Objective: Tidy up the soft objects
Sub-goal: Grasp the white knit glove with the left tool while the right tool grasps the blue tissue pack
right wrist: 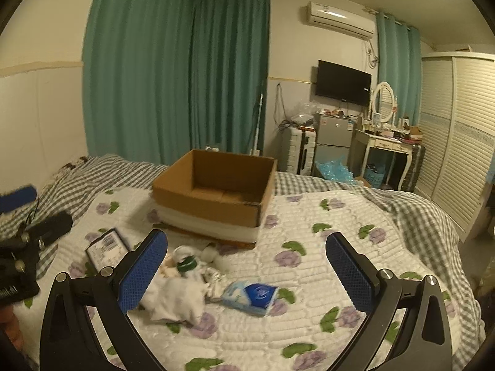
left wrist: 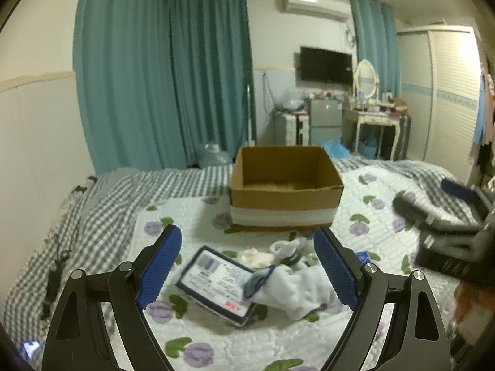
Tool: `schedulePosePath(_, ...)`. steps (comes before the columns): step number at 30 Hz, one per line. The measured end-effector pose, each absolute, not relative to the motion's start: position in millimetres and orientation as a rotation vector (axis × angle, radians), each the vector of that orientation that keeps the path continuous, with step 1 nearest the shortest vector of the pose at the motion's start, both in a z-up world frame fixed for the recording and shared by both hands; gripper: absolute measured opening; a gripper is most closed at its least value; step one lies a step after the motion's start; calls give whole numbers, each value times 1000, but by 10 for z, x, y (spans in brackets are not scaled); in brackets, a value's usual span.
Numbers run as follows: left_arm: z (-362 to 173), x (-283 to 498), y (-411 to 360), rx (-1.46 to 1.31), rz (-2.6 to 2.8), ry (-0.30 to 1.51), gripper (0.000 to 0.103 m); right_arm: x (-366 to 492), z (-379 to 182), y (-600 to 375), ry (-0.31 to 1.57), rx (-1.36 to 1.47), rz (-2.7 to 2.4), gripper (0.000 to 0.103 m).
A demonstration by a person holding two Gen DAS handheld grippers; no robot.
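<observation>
An open, empty cardboard box [left wrist: 286, 185] [right wrist: 216, 190] stands on the flowered quilt. In front of it lies a heap of white socks and small soft items [left wrist: 294, 281] [right wrist: 176, 296], beside a flat dark-edged packet with a printed label [left wrist: 216, 281] [right wrist: 106, 245]. A blue-and-white tissue pack [right wrist: 252, 296] lies to the right of the heap. My left gripper [left wrist: 247, 266] is open above the packet and socks, holding nothing. My right gripper [right wrist: 247, 269] is open over the tissue pack and heap. Each gripper shows at the edge of the other's view.
The bed has a grey checked sheet [left wrist: 102, 204] under the quilt [right wrist: 324, 256]. Teal curtains [left wrist: 161, 71], a water jug [left wrist: 213, 154], a small fridge [right wrist: 332, 137], a dressing table with mirror [right wrist: 386, 142] and a white wardrobe [right wrist: 458, 142] stand beyond the bed.
</observation>
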State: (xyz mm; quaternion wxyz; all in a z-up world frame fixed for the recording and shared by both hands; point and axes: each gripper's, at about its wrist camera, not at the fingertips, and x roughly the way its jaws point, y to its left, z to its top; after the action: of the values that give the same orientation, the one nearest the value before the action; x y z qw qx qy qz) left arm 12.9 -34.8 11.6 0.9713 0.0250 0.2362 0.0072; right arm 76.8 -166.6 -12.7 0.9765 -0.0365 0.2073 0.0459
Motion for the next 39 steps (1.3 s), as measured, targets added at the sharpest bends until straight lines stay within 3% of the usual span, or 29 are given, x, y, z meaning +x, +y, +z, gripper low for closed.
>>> schedulePosePath(5,-286,374,-579,29,-9,614,89,1047,-42,-1953,463,-103,101,103)
schedulePosePath(12,-1031,519,-966,80,-68,799,89,1471,-726,-2026,663,-219,204,103)
schedulePosePath(17,-1186,641,-1057,97,-67,829,89,1649,-1298,-1992,785,-194,275,102)
schedulePosePath(24,-1249,850,-974,122,-95,823,89,1927,-1596,-1968,880,-125,325,101)
schedulePosePath(27,-1265,886,-932,140,-122,815,88,1967,-1664,-1919,906,-142,337,93)
schedulePosePath(29,-1263,878,-910,125,-134,808,83,1981,-1700,-1887,917,-156,339,81)
schedulePosePath(30,-1254,867,-904,122,-137,803,79,1991,-1710,-1870,920,-157,337,80)
schedulePosePath(32,-1225,835,-908,129,-153,798,61,1990,-1721,-1858,919,-154,331,77)
schedulePosePath(39,-1148,744,-868,141,-178,801,25,1834,-1604,-1896,854,-131,288,70)
